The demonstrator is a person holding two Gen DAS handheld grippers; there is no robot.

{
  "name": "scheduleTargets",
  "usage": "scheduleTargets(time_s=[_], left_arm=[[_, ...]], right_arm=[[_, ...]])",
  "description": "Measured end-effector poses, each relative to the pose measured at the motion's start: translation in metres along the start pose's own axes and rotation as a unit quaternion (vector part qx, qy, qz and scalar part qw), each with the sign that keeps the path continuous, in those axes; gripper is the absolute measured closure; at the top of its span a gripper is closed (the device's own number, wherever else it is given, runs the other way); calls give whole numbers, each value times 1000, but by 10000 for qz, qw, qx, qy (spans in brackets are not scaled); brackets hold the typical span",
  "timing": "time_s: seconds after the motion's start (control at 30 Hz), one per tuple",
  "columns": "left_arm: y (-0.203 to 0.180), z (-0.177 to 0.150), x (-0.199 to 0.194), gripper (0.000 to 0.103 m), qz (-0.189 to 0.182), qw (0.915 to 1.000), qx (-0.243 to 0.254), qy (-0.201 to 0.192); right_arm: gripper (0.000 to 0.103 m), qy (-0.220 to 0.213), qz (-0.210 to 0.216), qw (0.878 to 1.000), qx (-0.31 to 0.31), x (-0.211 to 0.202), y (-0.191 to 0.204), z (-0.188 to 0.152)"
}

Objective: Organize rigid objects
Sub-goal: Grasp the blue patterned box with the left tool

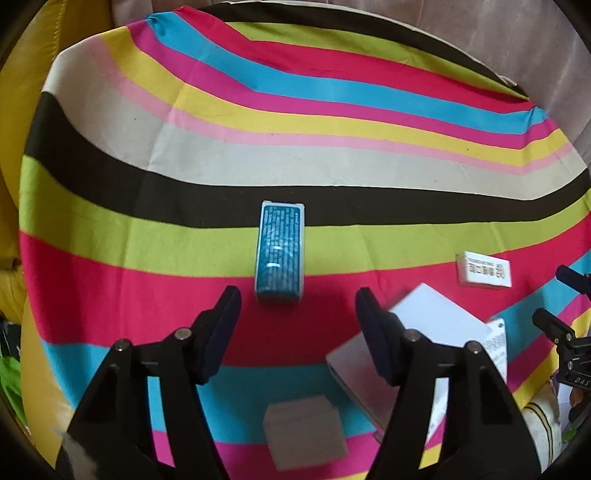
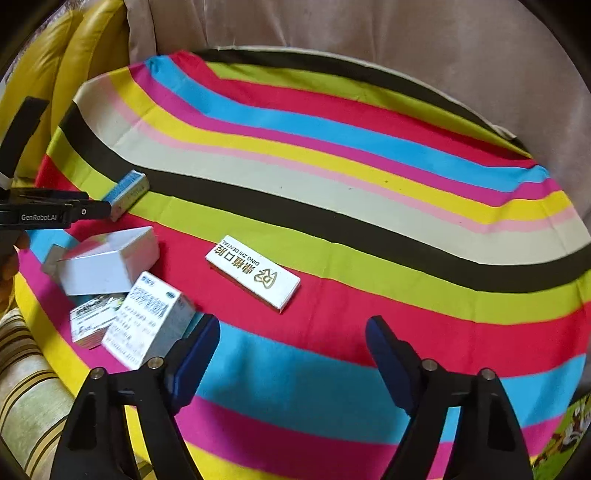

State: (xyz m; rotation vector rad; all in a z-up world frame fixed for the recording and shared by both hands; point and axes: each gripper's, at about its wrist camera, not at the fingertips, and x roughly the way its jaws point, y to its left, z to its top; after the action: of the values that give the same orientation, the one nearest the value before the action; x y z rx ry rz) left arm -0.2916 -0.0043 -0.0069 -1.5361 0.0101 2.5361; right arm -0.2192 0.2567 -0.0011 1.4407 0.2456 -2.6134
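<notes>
The left gripper [image 1: 297, 306] has wide, empty jaws just short of one blue box [image 1: 280, 253]. The right gripper's [image 2: 293, 332] jaws, also wide and empty, point at one flat white box [image 2: 253, 271]. Four more boxes cluster between them on a striped cloth [image 2: 332, 184] over a couch [image 2: 369, 33].

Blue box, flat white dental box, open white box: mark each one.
Blue box [image 1: 279, 251]: left wrist view, middle of its printed top face.
Flat white dental box [image 2: 253, 271]: right wrist view, centre of its lettered top.
Open white box [image 2: 110, 269]: right wrist view, its front wall.
</notes>
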Motion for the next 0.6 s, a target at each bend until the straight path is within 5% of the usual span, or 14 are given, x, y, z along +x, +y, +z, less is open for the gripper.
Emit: scheduleTargets(time_s=[0.13, 0.47, 0.6], left_arm=[[2, 6, 12, 37, 43, 10000, 70, 54], [4, 10, 39, 64, 248, 9991, 160, 310], [3, 9, 38, 66, 265, 9990, 231, 268]], right_arm=[[24, 14, 93, 9996, -259, 14, 4, 7], [37, 195, 318, 9974, -623, 55, 14, 21], [59, 210, 445, 9972, -571, 63, 17, 25]])
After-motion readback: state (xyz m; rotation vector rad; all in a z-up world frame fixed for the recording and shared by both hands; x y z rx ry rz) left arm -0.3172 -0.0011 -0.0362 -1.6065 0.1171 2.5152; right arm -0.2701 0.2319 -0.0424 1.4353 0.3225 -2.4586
